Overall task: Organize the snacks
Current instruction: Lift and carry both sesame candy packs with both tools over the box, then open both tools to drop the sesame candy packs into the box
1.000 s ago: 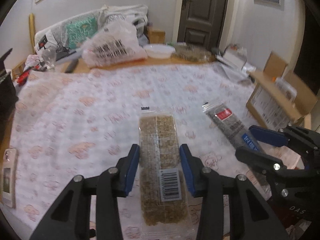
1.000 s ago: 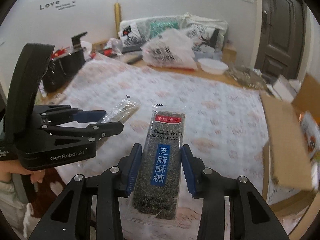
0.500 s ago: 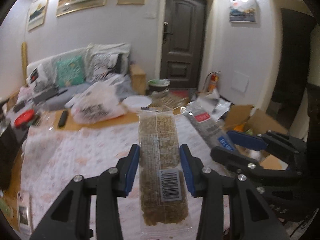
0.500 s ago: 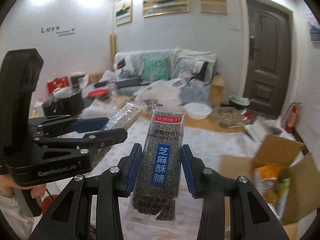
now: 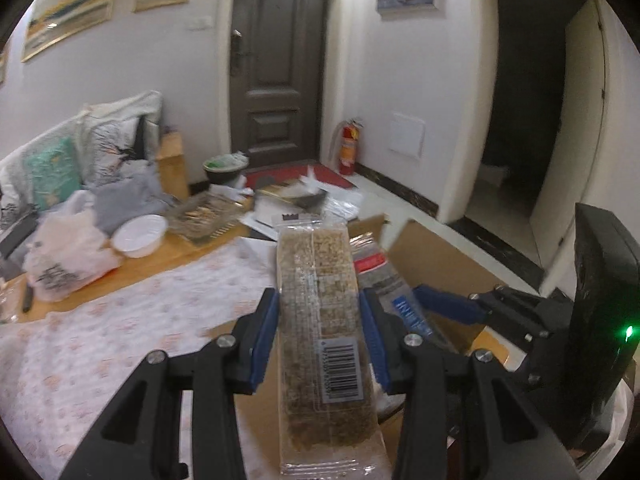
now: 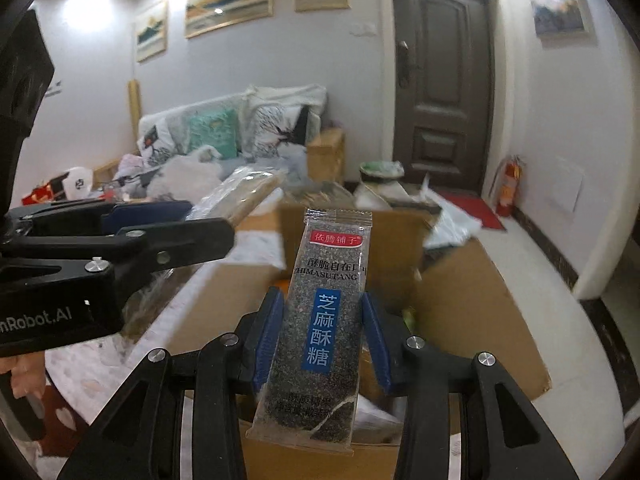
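My left gripper (image 5: 319,312) is shut on a clear pack of tan grain bars (image 5: 322,312) with a barcode label, held up off the table. My right gripper (image 6: 320,320) is shut on a dark sesame candy pack (image 6: 324,312) with a blue label. Both packs hang above an open cardboard box (image 6: 472,292) beside the table. In the left wrist view the right gripper (image 5: 448,304) shows at the right with the sesame pack (image 5: 384,280). The right wrist view shows the left gripper (image 6: 160,224) at the left with its tan pack (image 6: 240,192).
A table with a pink-patterned cloth (image 5: 100,328) lies left of the box. On its far edge sit a white plastic bag (image 5: 64,256), a white bowl (image 5: 138,236) and a clear tray (image 5: 204,218). A sofa with cushions (image 6: 240,128), a dark door (image 5: 276,68) and a fire extinguisher (image 5: 349,148) stand behind.
Both grippers lifted their packs off the table cloth and swung right, so that they now hang over the open cardboard box. The grips stayed the same.
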The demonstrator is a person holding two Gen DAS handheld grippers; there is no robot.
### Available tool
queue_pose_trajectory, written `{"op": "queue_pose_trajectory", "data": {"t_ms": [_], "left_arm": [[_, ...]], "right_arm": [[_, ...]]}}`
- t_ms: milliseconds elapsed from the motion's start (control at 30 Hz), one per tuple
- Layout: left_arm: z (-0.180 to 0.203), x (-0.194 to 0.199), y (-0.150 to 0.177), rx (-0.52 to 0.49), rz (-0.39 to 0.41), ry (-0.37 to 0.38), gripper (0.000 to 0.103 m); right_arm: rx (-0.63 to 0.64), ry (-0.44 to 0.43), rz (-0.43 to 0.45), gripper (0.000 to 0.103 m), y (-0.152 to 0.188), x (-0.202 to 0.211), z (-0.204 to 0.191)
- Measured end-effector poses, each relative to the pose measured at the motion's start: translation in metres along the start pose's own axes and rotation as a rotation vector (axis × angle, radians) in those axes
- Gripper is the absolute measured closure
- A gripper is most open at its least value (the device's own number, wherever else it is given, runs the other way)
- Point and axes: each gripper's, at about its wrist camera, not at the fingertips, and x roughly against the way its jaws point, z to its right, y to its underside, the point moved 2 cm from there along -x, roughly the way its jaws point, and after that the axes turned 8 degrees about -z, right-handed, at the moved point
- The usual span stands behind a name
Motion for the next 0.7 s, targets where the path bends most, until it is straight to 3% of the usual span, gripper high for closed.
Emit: {"op": "queue_pose_trajectory", "data": {"t_ms": [200,367,700], "left_arm": [[0.032,-0.05,-0.014,-0.002,-0.076,0.035,0.065],[0.034,-0.079,-0.017,0.011,-0.136,0.042,0.065],[0.021,-0.08,-0.007,0.014,-0.161,0.034,0.058]], "right_arm": [[0.015,-0.017,-0.053,0.068,0.01,-0.024,0.026],[0.007,-0.021,-0.073,0.067,0.014,-0.038,0.037],[0.035,0.008,-0.072,0.062,0.02,-0.037,0.027]]}}
